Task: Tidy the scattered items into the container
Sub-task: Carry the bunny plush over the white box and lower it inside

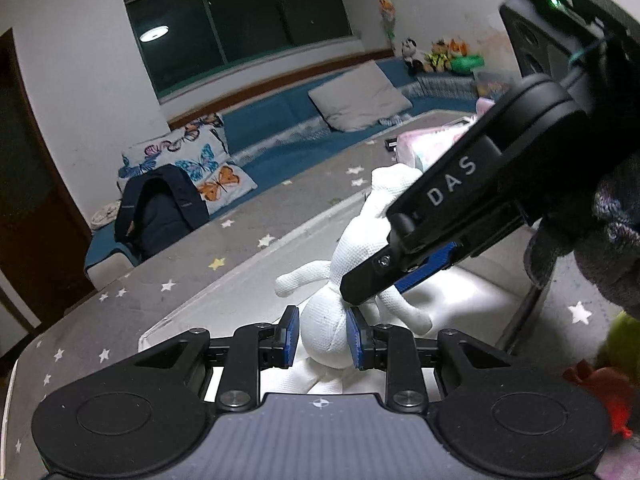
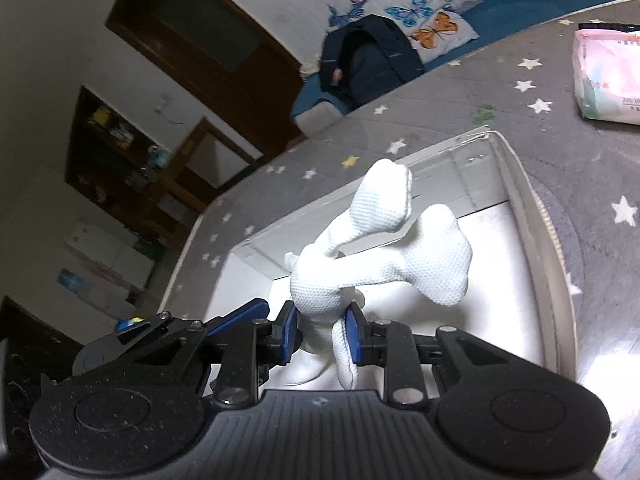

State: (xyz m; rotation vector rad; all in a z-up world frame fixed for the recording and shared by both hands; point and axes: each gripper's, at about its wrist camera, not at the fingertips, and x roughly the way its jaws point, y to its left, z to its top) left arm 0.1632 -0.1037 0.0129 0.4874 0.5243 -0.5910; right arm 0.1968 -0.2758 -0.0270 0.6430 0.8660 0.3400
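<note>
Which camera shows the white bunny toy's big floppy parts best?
The right wrist view: the white bunny toy spreads its floppy parts above the white box, unblocked. In the left wrist view, the right claw covers much of the toy.

The right gripper [image 1: 370, 282] blocks the middle of the white plush toy [image 1: 326, 330] in the left wrist view, and the toy's lower end drops out of sight behind the gripper body. The pink packet [image 2: 608, 76] is cut off by the right edge, its print too small to read.
</note>
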